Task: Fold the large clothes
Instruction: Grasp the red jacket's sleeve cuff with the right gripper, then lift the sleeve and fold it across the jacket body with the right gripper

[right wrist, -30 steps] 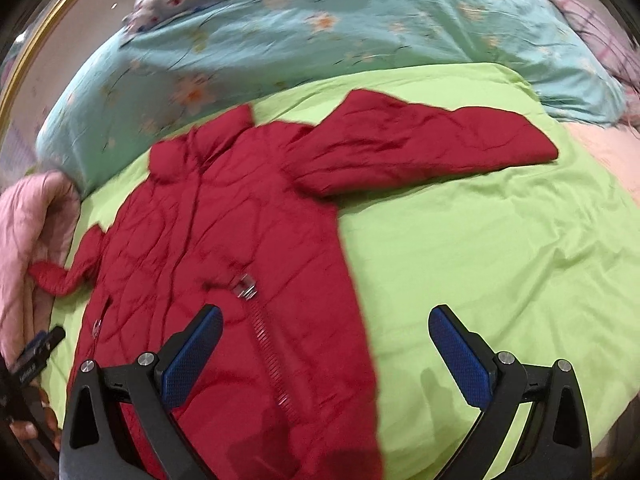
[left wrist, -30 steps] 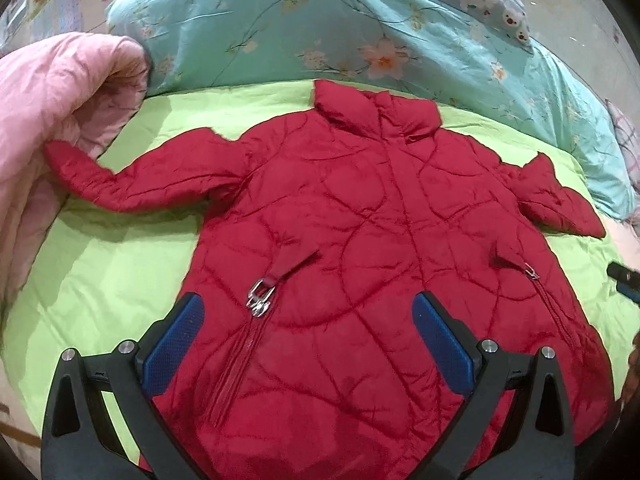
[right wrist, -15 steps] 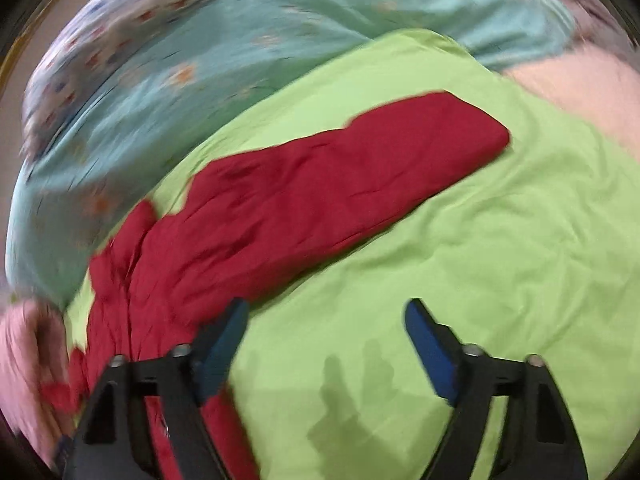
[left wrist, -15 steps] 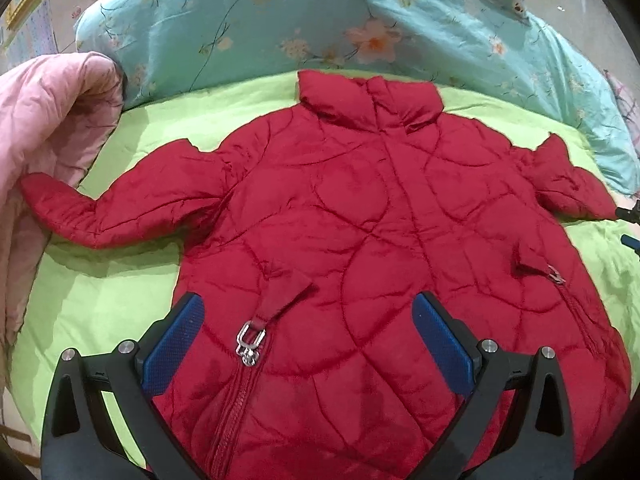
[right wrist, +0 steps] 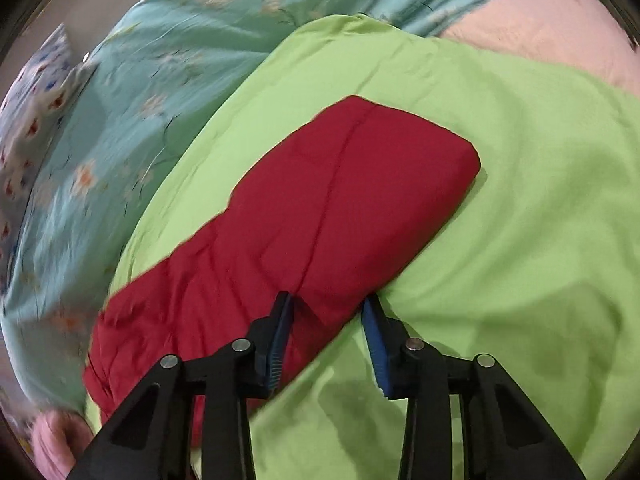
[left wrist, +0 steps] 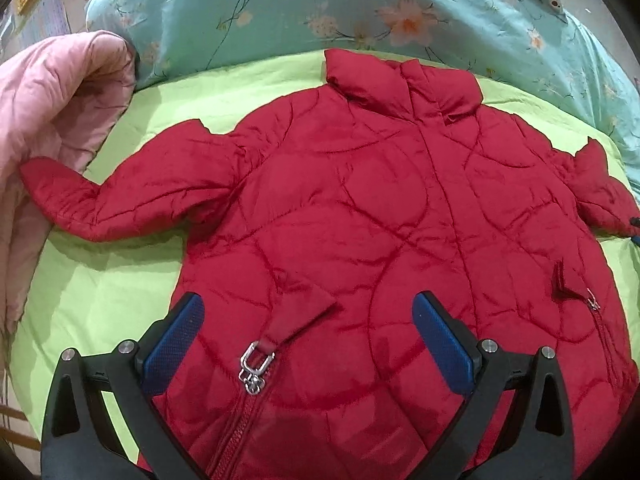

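Red jacket [left wrist: 360, 220], one, two sleeves: right hand-held gripper [right wrist: 328, 312] closing around one, left hand-held gripper [left wrist: 308, 320] spread.

Quilted jacket [left wrist: 360, 208] — faintly glossy cloth, shiny metal zip pull [left wrist: 254, 366]

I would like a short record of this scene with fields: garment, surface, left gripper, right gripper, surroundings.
garment: red quilted jacket, spread flat, front up, zipped
surface: green sheet
left gripper: open above the jacket's lower front, holding nothing
right gripper: jaws closing around the edge of the jacket's sleeve
surroundings: turquoise floral quilt beyond the collar, pink quilt by the other sleeve
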The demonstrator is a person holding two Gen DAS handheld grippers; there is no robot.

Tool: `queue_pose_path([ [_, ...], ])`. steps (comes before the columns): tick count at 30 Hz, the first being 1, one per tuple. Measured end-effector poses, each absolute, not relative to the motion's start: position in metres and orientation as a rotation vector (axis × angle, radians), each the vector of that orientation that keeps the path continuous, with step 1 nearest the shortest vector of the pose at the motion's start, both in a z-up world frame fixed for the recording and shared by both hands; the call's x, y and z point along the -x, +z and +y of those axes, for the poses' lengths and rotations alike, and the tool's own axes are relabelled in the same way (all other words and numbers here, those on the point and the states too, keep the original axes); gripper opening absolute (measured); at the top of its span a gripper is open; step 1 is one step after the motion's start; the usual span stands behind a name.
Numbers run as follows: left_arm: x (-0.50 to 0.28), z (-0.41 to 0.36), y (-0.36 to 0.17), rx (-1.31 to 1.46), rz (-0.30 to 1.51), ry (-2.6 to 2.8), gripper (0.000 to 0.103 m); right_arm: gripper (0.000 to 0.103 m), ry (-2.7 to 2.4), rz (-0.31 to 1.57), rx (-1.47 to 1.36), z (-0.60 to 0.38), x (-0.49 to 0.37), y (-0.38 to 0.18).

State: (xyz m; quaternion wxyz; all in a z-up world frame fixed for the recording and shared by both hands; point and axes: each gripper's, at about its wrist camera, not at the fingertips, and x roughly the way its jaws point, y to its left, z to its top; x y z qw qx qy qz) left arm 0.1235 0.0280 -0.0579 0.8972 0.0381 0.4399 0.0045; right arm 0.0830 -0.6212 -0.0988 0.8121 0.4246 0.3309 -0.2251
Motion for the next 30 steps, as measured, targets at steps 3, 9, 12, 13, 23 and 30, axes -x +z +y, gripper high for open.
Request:
queue_pose_path([
  [3,-0.127,0.033,-0.06,-0.033,0.915,-0.017,0.103,0.031,-0.473,0.687,-0.909,-0.624,-0.089,-0.099],
  [9,-0.128,0.034,-0.058,0.008,0.88,-0.038,0.103,0.009,-0.461,0.661,-0.867,-0.62,-0.099,-0.092],
  [12,-0.127,0.032,-0.056,-0.002,0.857,-0.043,0.103,0.006,-0.428,0.631,-0.84,-0.612,-0.099,-0.078],
  [13,-0.127,0.033,-0.056,-0.001,0.851,-0.043,0.103,0.005,-0.417,0.624,-0.836,-0.609,-0.099,-0.073],
  [23,-0.126,0.041,-0.056,-0.025,0.852,-0.014,0.103,0.005,-0.089,0.597,-0.571,-0.499,-0.122,0.011],
  [30,-0.123,0.056,-0.055,0.007,0.874,-0.046,0.103,0.005,0.231,0.635,-0.493,-0.386,-0.15,0.036],
])
